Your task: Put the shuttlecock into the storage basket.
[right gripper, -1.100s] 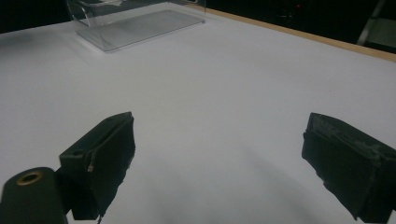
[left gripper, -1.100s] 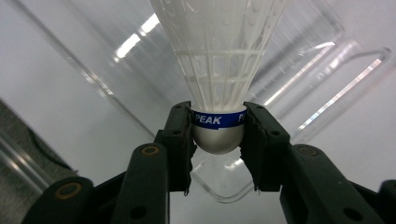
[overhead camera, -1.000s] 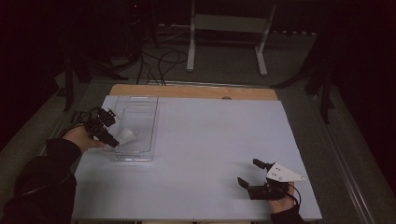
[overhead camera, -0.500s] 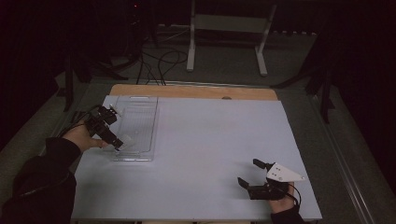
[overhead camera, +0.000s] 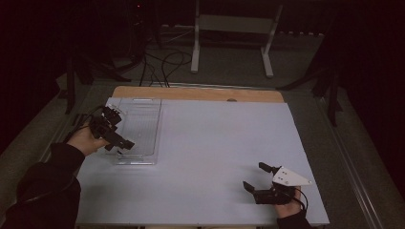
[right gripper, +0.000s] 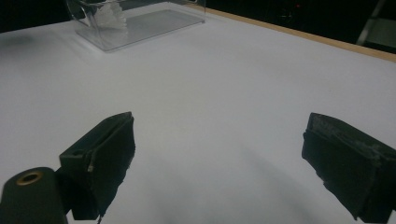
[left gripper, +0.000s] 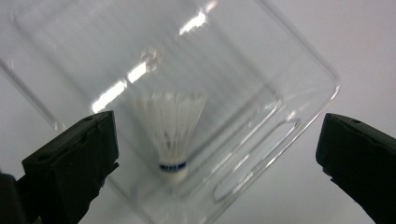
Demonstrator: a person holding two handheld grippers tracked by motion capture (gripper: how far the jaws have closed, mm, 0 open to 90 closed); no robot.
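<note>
White feathered shuttlecock (left gripper: 172, 130), blue-banded cork, lies inside clear box (left gripper: 299, 93).

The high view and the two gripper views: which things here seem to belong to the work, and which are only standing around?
Likely part of the work:
- shuttlecock, lying inside the clear plastic bin
- left gripper, open above that bin
- right gripper, open over the bare white tabletop

Only standing around:
- metal stand behind the table
- floor cables

Storage box (left gripper: 280, 93): clear glossy plastic. Shuttlecock (left gripper: 172, 126): white feathers, pale base with blue band. Tabletop (overhead camera: 224, 143): matt white surface, wood strip along far edge. Fingers (right gripper: 109, 158): matt black.
</note>
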